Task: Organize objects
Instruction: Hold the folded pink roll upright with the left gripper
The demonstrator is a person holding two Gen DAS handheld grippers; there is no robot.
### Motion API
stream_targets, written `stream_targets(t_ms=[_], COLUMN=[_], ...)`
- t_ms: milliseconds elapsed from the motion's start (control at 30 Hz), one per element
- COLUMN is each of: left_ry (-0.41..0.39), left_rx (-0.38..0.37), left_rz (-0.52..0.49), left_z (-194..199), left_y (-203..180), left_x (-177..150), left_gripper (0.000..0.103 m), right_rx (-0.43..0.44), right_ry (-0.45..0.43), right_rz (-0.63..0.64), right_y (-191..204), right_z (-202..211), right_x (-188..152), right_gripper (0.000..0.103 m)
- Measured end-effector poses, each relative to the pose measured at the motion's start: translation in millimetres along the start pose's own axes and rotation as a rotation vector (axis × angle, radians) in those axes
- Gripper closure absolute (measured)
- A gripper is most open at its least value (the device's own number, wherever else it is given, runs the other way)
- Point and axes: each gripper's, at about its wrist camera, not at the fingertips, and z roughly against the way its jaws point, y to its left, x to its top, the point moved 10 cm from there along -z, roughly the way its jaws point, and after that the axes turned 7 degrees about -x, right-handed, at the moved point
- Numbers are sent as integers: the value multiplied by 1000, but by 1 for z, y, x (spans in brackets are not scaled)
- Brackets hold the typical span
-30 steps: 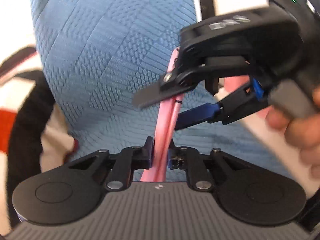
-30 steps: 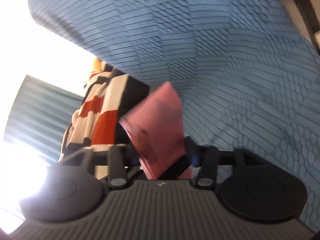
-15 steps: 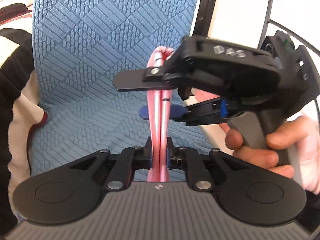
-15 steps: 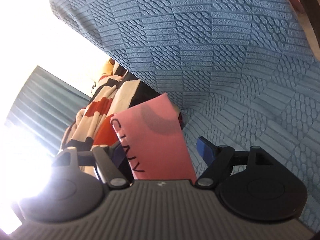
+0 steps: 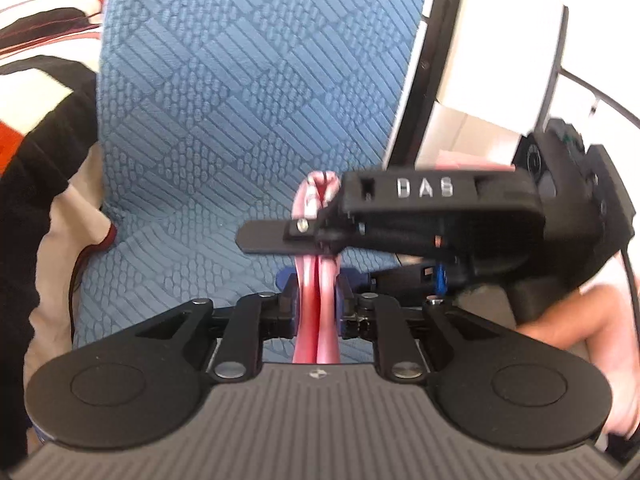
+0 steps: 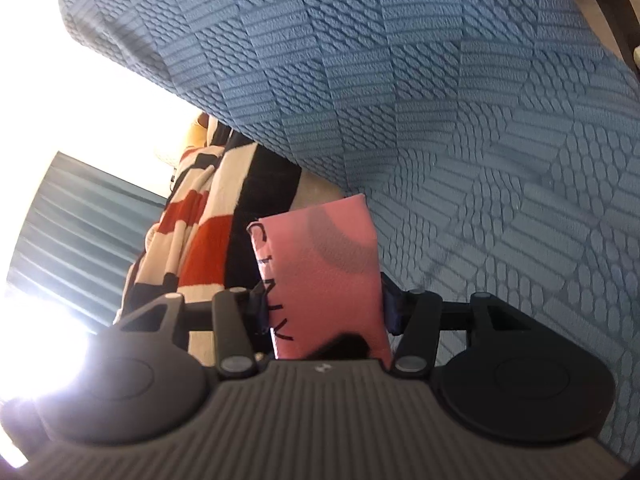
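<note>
- Nearest to me, my left gripper (image 5: 318,304) has its jaws either side of a flat pink pouch with black lettering (image 5: 318,276), seen edge-on from this side; the jaws are opening a little, yet the pads look to be touching the pink edge on both sides
- From my right wrist view, the same pink pouch (image 6: 328,276) stands broad-face on between the fingers of my right gripper (image 6: 324,308); those jaws are closing, and the blue pads sit against its two side edges
- In the left view my right gripper (image 5: 308,256) crosses in front from the right, one black finger above and one blue-tipped finger below, around the pouch just past my left fingertips
- A person's hand (image 5: 576,332) holds that right tool's grip at the right edge
- Behind everything lies a blue fabric cover with an embossed geometric pattern (image 5: 248,100), beneath the pouch
- Off to the left sits a striped cloth in cream, black and orange-red (image 6: 204,240)
</note>
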Motion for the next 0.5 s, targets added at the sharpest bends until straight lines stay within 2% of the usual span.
stream_targets(t_ms=[100,200,500], left_ry=[-22,3,41], left_rx=[7,-2,4], left_rz=[43,84,82], left_z=[6,8,24], left_y=[6,12,8], left_x=[4,-2,-27], left_gripper=[81,82,78], right_rx=[-23,-34,-63], right_ry=[17,29,35], right_rz=[-4,-28,-49], right_y=[-3,-5,-5], right_z=[-2,-3,7], right_x=[-6,-13,-28], right_gripper=[49,49,49])
